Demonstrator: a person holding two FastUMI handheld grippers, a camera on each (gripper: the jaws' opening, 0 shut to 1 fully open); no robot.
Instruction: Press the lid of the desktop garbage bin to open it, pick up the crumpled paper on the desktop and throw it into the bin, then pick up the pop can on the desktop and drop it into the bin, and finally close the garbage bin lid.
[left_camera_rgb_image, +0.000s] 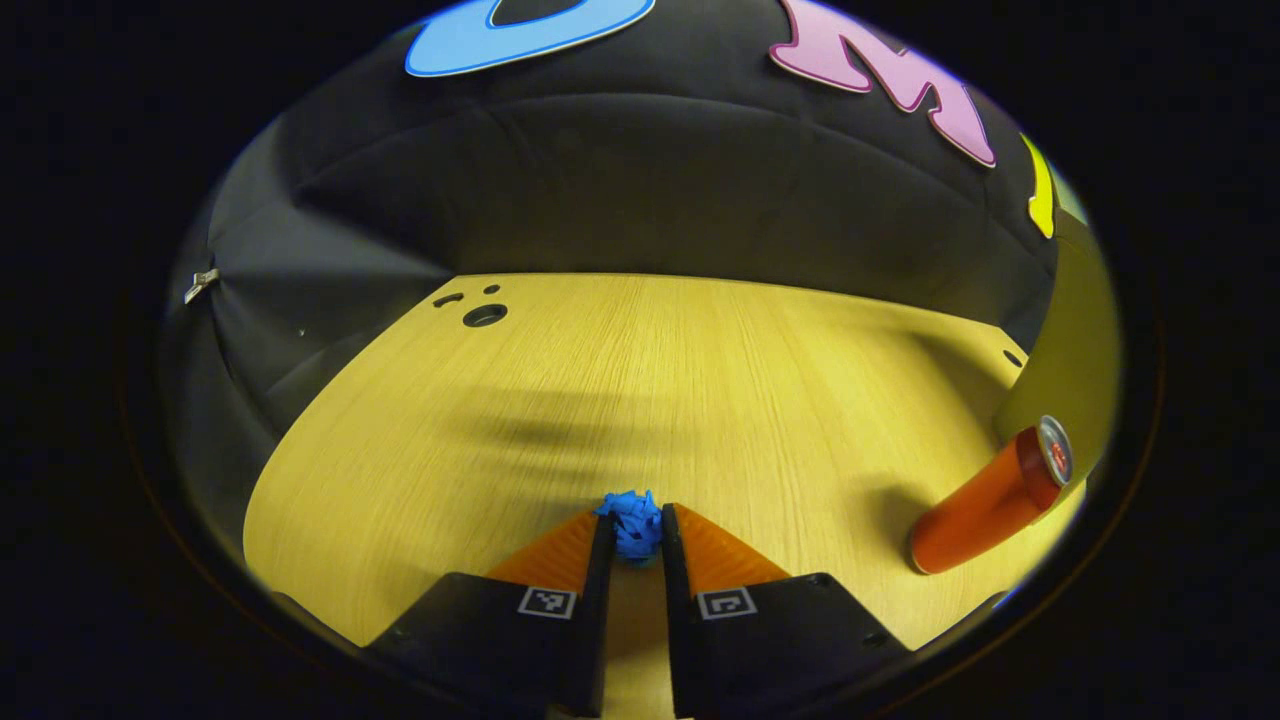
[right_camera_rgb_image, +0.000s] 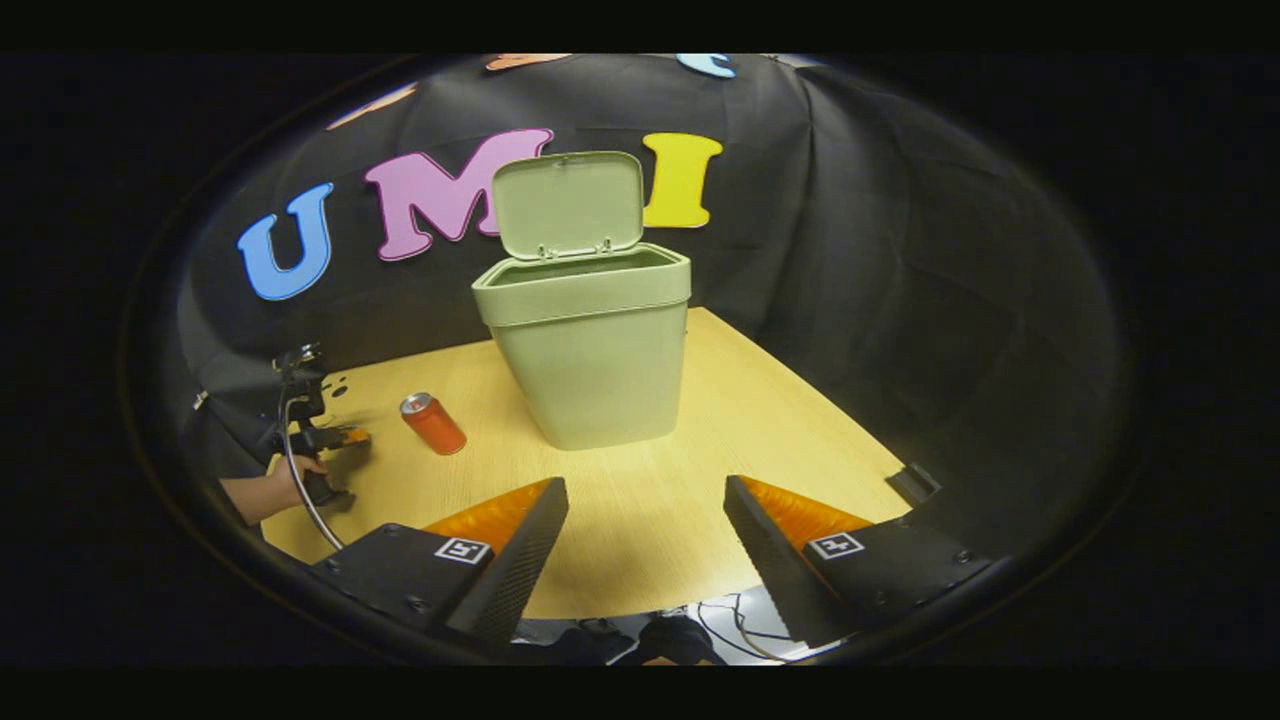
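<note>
Now our left tool pinches the paper ball between both fingers, low over the tabletop. We should lift straight, then carry it over the open bin mid-tabletop, clearing the can. Our right tool hangs wide open.

Wood-grain desktop, matt plastic bin

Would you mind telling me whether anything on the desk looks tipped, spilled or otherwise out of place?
Nothing stands out. The pop can stands upright on the table, apart from the bin, whose lid stands open. The left tool is shut on the crumpled paper.
</note>
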